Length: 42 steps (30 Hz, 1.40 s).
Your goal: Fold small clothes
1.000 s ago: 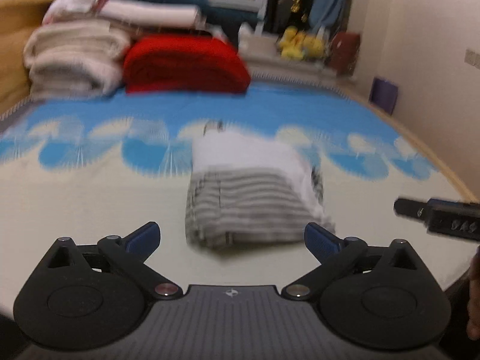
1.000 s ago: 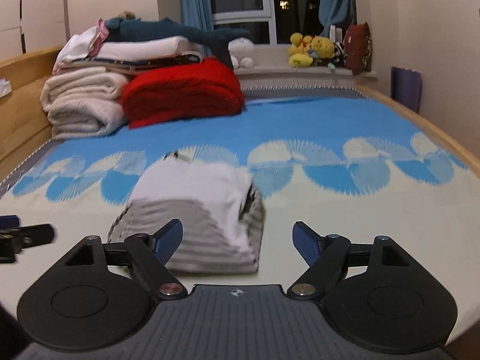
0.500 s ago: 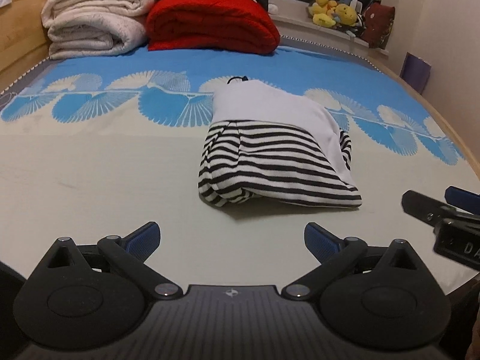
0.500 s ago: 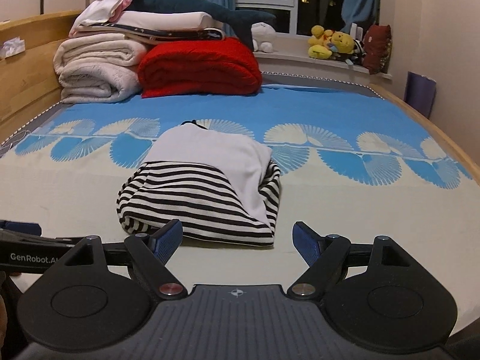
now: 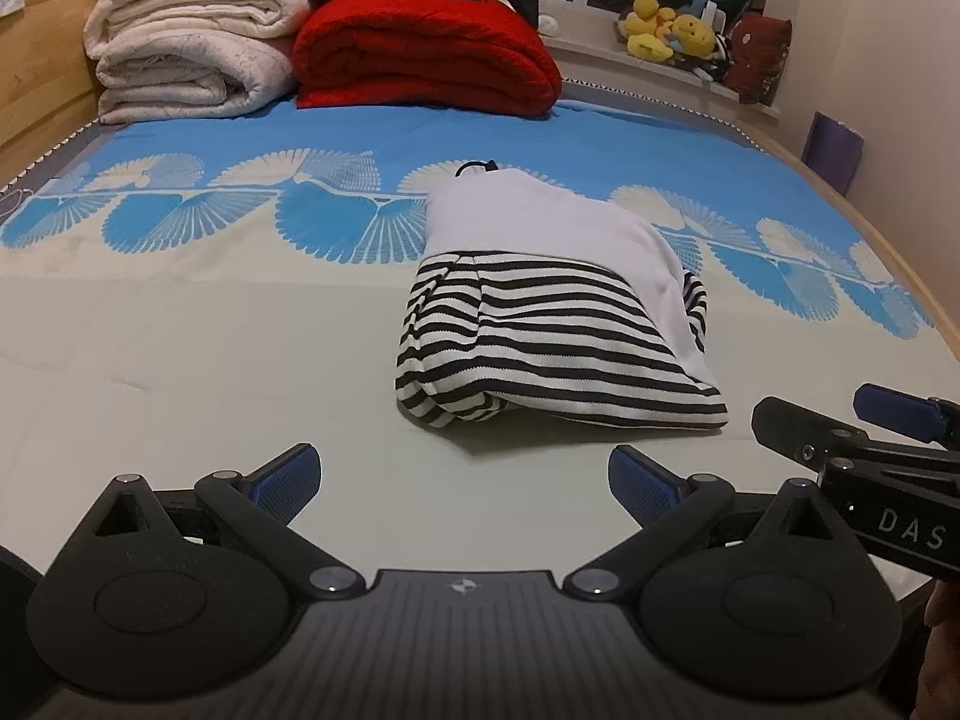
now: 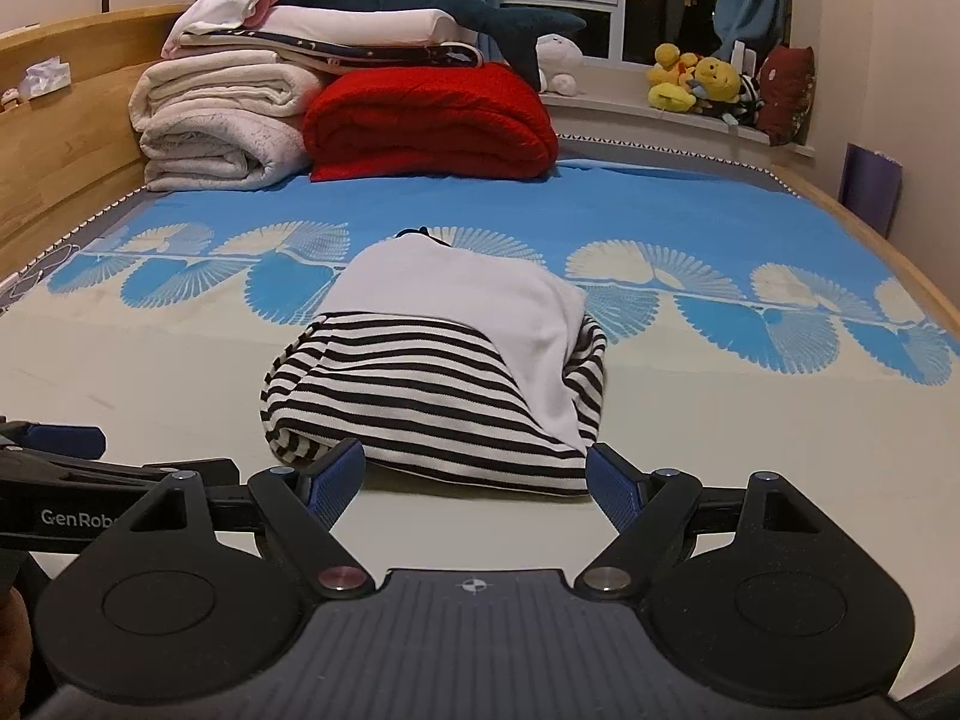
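Observation:
A folded garment (image 5: 552, 324), white on top with black-and-white stripes below, lies on the bed sheet (image 5: 210, 360). In the right wrist view the same garment (image 6: 438, 384) sits just beyond the fingertips. My left gripper (image 5: 462, 480) is open and empty, a little short of the garment's near edge. My right gripper (image 6: 477, 477) is open too, its blue pads level with the striped near edge, nothing held. The right gripper's fingers (image 5: 840, 438) show at the right of the left wrist view; the left gripper's fingers (image 6: 54, 444) show at the left of the right wrist view.
Folded cream blankets (image 6: 222, 126) and a red blanket (image 6: 432, 120) are stacked at the head of the bed, with a shark plush (image 6: 420, 0) on top. Soft toys (image 6: 702, 84) line the window sill. A wooden bed frame (image 6: 66, 138) runs along the left.
Both grippers have dropped lower and come closer to the folded garment, which now looks larger in both views. Both stay open and the garment has not moved.

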Tool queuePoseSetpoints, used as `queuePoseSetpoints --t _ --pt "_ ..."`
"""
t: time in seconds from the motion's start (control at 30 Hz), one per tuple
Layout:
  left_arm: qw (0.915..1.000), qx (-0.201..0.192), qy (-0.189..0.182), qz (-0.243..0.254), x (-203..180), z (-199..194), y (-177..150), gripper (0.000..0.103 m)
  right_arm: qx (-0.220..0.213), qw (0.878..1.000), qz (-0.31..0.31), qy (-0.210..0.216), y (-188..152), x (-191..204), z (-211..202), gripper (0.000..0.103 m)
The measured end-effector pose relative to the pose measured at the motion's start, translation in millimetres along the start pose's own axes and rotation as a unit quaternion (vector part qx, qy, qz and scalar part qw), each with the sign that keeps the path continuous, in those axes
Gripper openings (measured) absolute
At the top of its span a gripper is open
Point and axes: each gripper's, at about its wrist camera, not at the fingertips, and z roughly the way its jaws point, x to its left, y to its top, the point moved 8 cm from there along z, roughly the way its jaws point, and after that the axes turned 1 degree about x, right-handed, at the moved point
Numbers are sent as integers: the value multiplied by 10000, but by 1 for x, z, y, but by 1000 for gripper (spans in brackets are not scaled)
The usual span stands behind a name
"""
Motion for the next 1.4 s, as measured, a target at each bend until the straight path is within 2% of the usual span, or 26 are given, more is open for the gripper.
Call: queuePoseSetpoints --t 1.4 --pt "9999 88 -47 84 -3 10 -2 102 102 9999 1 76 -3 -4 3 82"
